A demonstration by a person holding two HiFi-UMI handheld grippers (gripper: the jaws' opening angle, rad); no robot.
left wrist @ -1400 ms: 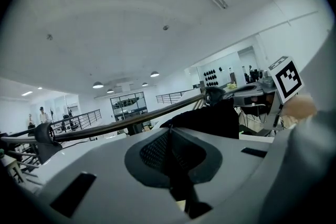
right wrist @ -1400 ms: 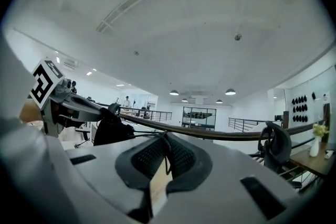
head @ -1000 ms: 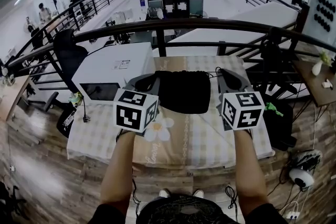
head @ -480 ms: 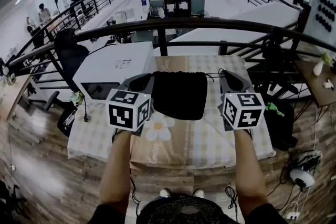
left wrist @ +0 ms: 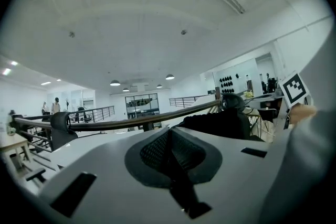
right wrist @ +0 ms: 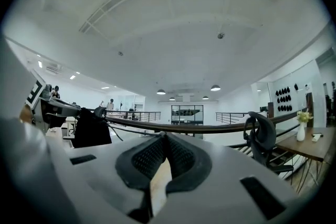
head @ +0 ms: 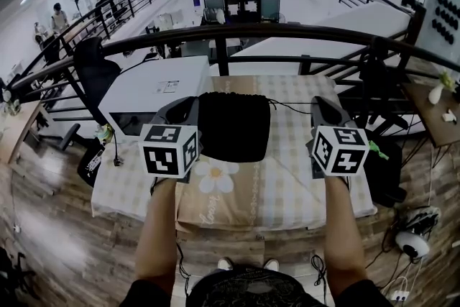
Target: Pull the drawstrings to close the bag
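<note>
Right gripper point(right wrist: 165, 139) is squeezing its jaws together on the drawstring point(head: 287, 108) — the cord is running nearly straight from its tip to the bag's mouth, set up for an outward pull, I'd say. Left gripper point(left wrist: 169, 136) is pressing shut too, just beside the bag's other side; no cord is showing there. The black bag point(head: 233, 126) is lying between them on the checked surface point(head: 273, 183).

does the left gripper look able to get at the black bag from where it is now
Likely yes: the left gripper is close beside the left edge of the black bag, with nothing between them. Its jaws are shut, though, so they would have to open first.
</note>
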